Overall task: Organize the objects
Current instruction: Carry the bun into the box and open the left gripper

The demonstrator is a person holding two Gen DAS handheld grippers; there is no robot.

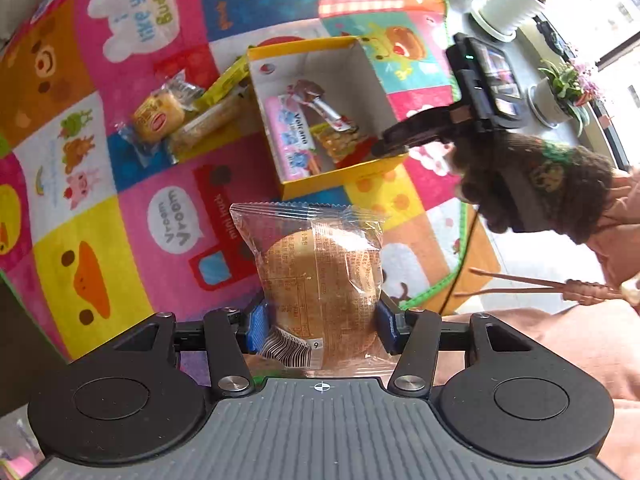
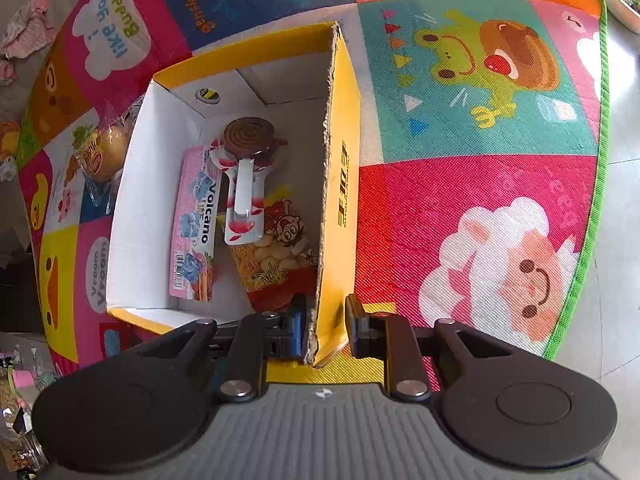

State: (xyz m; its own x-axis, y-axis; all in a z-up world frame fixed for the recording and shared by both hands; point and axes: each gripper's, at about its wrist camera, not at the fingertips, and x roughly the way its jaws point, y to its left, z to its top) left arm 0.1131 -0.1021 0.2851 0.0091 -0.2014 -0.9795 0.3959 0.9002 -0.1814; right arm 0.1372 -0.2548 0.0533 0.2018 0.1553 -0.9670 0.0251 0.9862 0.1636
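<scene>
Left wrist view: the left gripper (image 1: 320, 328) has its jaws clenched on a wrapped bun (image 1: 320, 280), lifted above the play mat (image 1: 120, 220) short of the yellow box (image 1: 340, 178). The right gripper (image 2: 326, 330) straddles the box's wall, seemingly pinching it, probably to steady the box for the drop.

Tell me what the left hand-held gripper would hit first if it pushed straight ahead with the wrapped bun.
Probably the near wall of the yellow box, straight ahead of the left hand-held gripper and its wrapped bun; if carried high enough it may clear the rim. Depth is unclear.
</scene>
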